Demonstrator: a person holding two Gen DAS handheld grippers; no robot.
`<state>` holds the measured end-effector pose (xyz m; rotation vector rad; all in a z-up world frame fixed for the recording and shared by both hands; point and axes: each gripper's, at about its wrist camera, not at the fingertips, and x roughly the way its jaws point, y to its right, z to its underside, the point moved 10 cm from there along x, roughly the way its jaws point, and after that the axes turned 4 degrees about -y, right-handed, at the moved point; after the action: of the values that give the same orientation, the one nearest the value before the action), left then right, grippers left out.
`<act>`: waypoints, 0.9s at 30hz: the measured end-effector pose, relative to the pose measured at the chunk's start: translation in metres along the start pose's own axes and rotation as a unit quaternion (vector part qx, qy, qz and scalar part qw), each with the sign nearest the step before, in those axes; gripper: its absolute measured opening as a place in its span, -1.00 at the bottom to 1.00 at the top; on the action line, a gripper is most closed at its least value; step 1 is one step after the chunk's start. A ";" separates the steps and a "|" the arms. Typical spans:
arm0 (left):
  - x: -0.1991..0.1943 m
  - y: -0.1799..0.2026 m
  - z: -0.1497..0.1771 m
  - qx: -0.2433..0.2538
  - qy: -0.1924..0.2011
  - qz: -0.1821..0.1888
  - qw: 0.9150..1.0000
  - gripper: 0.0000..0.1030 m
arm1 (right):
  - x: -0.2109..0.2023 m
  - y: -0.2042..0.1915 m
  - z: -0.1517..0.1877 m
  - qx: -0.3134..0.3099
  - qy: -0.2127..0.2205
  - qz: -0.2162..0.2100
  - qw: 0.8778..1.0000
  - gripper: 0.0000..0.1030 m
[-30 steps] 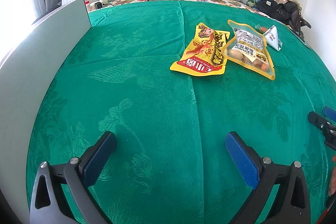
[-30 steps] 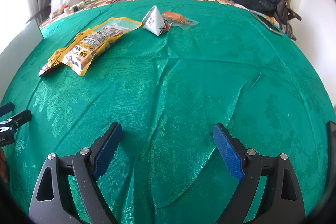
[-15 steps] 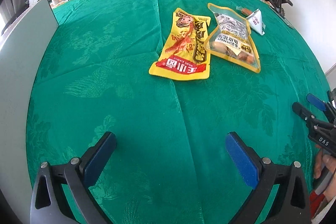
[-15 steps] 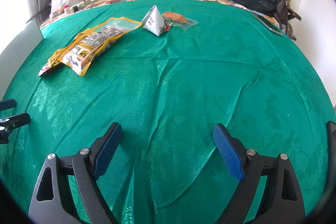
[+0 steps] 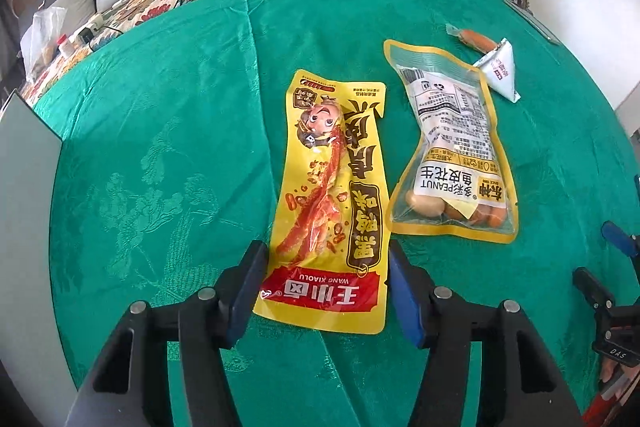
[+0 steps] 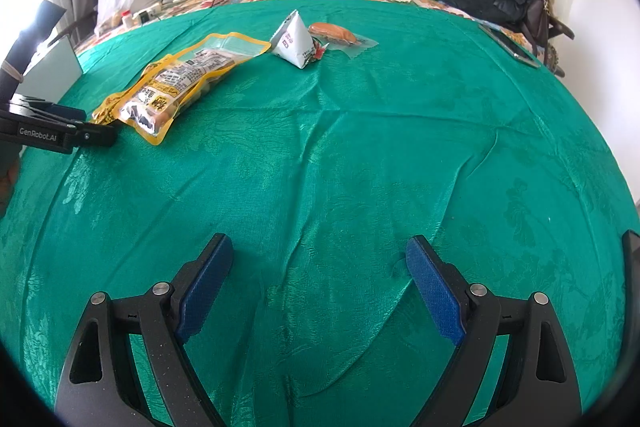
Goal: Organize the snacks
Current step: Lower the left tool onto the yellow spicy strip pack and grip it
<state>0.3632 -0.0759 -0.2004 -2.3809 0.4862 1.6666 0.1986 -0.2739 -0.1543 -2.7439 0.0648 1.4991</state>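
Green bedspread [image 5: 168,147] carries the snacks: the left gripper [image 5: 322,287], its jaws just narrowing astride the yellow snack pouch [image 5: 332,211] without yet pinching it, lines up a pickup, while the right gripper [image 6: 320,287] waits released at 6 o'clock.

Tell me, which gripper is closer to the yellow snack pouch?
Left. The left gripper straddles the yellow pouch's near end, jaws just closing; the right gripper hangs open over bare cloth, well away.
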 end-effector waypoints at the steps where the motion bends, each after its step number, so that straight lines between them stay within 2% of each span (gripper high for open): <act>1: -0.002 -0.005 0.004 -0.008 0.005 -0.002 1.000 0.09 | 0.000 0.000 0.000 0.000 0.000 0.000 1.000 0.75; 3: -0.008 -0.014 0.018 -0.027 0.014 -0.004 1.000 0.02 | 0.000 0.000 0.000 0.000 0.000 0.000 1.000 0.75; 8: -0.033 -0.034 0.078 -0.102 0.025 -0.002 0.994 0.01 | 0.000 0.000 0.000 0.000 0.000 0.000 1.000 0.75; 13: -0.053 -0.031 0.133 -0.117 0.030 0.000 0.993 0.04 | 0.000 0.000 0.000 0.000 0.000 0.000 1.000 0.75; 15: -0.054 -0.028 0.138 -0.119 0.036 -0.001 0.992 0.25 | 0.000 0.000 0.000 0.000 0.000 0.000 1.000 0.75; 16: -0.053 -0.027 0.138 -0.122 0.035 0.000 0.992 0.51 | 0.000 0.000 0.000 0.000 0.000 0.000 1.000 0.75; 17: -0.052 -0.029 0.136 -0.128 0.036 -0.005 0.991 0.65 | 0.000 0.000 0.000 0.000 0.000 0.000 1.000 0.75; 21: -0.041 -0.043 0.117 -0.142 0.045 -0.036 0.988 0.67 | 0.000 0.000 0.000 0.000 0.000 0.000 1.000 0.75; 23: -0.035 -0.050 0.109 -0.133 0.049 -0.062 0.988 0.80 | 0.000 0.000 0.000 0.000 0.000 0.000 1.000 0.75; 25: -0.032 -0.055 0.107 -0.126 0.064 -0.074 0.987 0.99 | 0.000 0.000 0.000 0.000 0.000 0.000 1.000 0.75; 27: -0.032 -0.061 0.107 -0.133 0.085 -0.072 0.985 1.00 | 0.000 0.000 0.000 0.000 0.000 -0.001 1.000 0.75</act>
<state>0.2821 0.0218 -0.2091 -2.6909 0.1148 1.5572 0.1987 -0.2742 -0.1538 -2.7434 0.0633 1.4987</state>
